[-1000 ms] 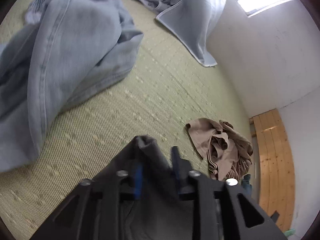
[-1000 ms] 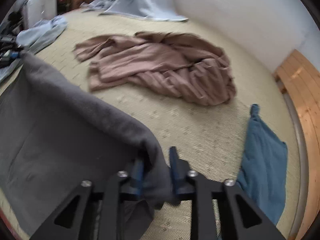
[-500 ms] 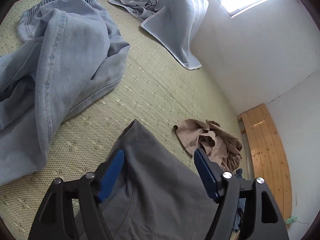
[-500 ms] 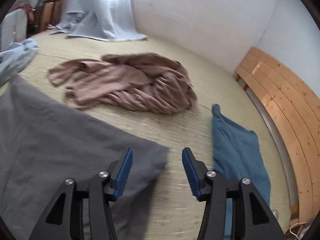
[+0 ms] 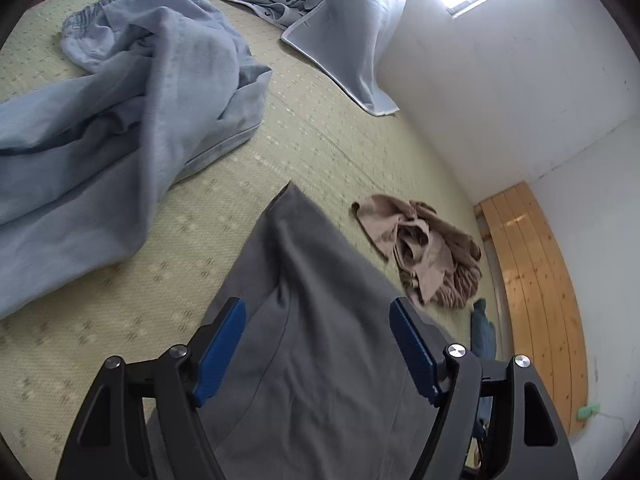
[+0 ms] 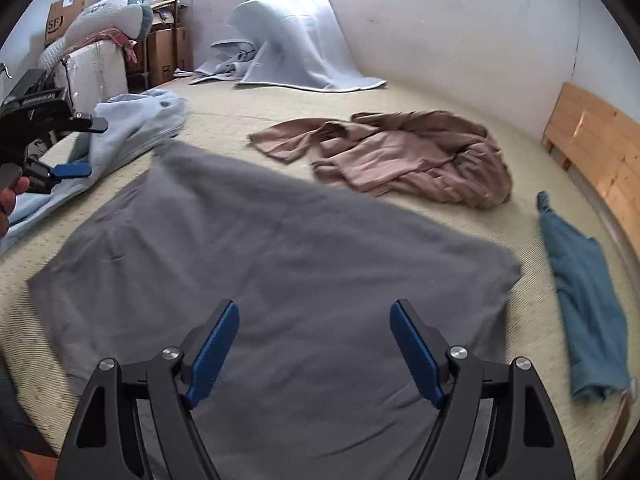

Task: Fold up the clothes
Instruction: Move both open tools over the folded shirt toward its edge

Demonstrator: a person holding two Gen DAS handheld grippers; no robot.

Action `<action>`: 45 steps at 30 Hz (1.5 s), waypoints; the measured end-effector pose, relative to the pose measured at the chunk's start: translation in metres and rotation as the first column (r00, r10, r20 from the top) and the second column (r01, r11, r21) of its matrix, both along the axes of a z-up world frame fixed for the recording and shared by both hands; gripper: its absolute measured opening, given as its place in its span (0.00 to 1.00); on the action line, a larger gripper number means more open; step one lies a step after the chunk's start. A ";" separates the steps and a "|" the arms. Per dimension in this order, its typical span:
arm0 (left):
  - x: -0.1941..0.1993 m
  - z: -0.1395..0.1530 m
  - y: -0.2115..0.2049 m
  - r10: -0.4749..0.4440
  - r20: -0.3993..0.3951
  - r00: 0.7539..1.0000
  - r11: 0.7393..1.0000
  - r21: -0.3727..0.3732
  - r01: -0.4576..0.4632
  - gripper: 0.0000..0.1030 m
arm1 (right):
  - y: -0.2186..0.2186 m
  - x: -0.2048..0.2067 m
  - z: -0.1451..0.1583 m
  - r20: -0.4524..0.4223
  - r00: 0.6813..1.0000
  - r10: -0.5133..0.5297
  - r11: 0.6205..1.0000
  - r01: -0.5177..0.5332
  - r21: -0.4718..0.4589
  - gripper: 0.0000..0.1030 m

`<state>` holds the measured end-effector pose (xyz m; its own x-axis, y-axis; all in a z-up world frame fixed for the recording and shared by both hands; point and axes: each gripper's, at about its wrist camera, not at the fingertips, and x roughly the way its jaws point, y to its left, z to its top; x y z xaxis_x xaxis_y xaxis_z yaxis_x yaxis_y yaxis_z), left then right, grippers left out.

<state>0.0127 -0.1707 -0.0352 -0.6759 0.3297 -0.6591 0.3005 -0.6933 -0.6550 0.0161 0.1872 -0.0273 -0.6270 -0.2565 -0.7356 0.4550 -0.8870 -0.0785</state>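
- the right gripper [image 6: 314,346] hangs over the near part of the grey garment [image 6: 280,272]; its jaws are opening, nothing is pinched between the blue pads, and the cloth lies flat below them.
- the left gripper [image 5: 318,346] is released too, jaws spread wide above the grey garment [image 5: 320,360], with cloth under the gap but not pressed by either pad.
- in the right wrist view the left gripper [image 6: 70,148] shows at the far left, held by a hand [image 6: 8,204], past the garment's left edge.
- the grey garment is spread on the green mat [image 6: 460,92]; its long axis seems to run from near left to its right corner, close to the teal cloth [image 6: 580,280].
- judgement: the next fold turns on the edges. the right corner lies ahead and to the right of the right gripper, so that hand is the nearer one for it; the far left corner suits the left hand.
- further off, a brown garment [image 6: 400,152] lies crumpled just beyond the grey one, apart from it.
- a pale blue garment [image 5: 120,120] sits to the left, beside the grey one's far corner.
- farthest, a light blue blanket [image 6: 296,48] leans against the wall.
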 end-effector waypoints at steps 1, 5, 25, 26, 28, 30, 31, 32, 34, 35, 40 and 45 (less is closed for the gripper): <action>0.007 0.000 0.000 -0.006 0.010 1.000 1.000 -0.005 0.006 0.76 | -0.002 0.003 -0.001 0.008 1.000 0.003 1.000 -0.003 -0.012 0.79; 0.036 -0.006 -0.004 0.005 0.043 0.999 1.000 0.009 -0.005 0.76 | -0.013 0.013 0.004 0.007 1.000 0.019 0.998 -0.018 -0.064 0.79; 0.125 -0.052 -0.010 0.151 0.230 0.961 0.985 0.048 -0.166 0.78 | -0.066 0.037 0.024 -0.106 0.980 0.166 0.969 -0.182 -0.167 0.80; 0.128 -0.055 -0.010 0.156 0.234 0.960 0.983 0.061 -0.175 0.78 | -0.067 0.036 0.024 -0.103 0.980 0.169 0.968 -0.185 -0.171 0.80; 0.132 -0.060 -0.011 0.166 0.243 0.956 0.978 0.086 -0.191 0.78 | -0.071 0.035 0.023 -0.100 0.979 0.176 0.966 -0.192 -0.176 0.80; 0.135 -0.060 -0.013 0.173 0.233 0.957 0.973 0.107 -0.203 0.78 | -0.074 0.035 0.022 -0.100 0.978 0.185 0.964 -0.201 -0.176 0.80; 0.136 -0.061 -0.013 0.173 0.229 0.958 0.971 0.126 -0.205 0.78 | -0.076 0.035 0.021 -0.101 0.977 0.189 0.963 -0.205 -0.174 0.80; 0.136 -0.063 -0.012 0.168 0.222 0.960 0.966 0.155 -0.205 0.78 | -0.079 0.035 0.021 -0.102 0.976 0.194 0.963 -0.209 -0.172 0.80; 0.135 -0.064 -0.011 0.164 0.215 0.963 0.964 0.174 -0.203 0.78 | -0.082 0.035 0.019 -0.100 0.975 0.200 0.961 -0.215 -0.171 0.80; 0.134 -0.064 -0.010 0.163 0.210 0.964 0.964 0.174 -0.201 0.78 | -0.084 0.035 0.019 -0.099 0.974 0.204 0.961 -0.218 -0.171 0.80; 0.134 -0.065 -0.011 0.169 0.199 0.965 0.955 0.209 -0.210 0.78 | -0.093 0.038 0.015 -0.097 0.969 0.228 0.956 -0.242 -0.165 0.80; 0.133 -0.065 -0.012 0.155 0.186 0.970 0.954 0.228 -0.196 0.78 | -0.105 0.042 0.012 -0.094 0.959 0.267 0.947 -0.280 -0.157 0.80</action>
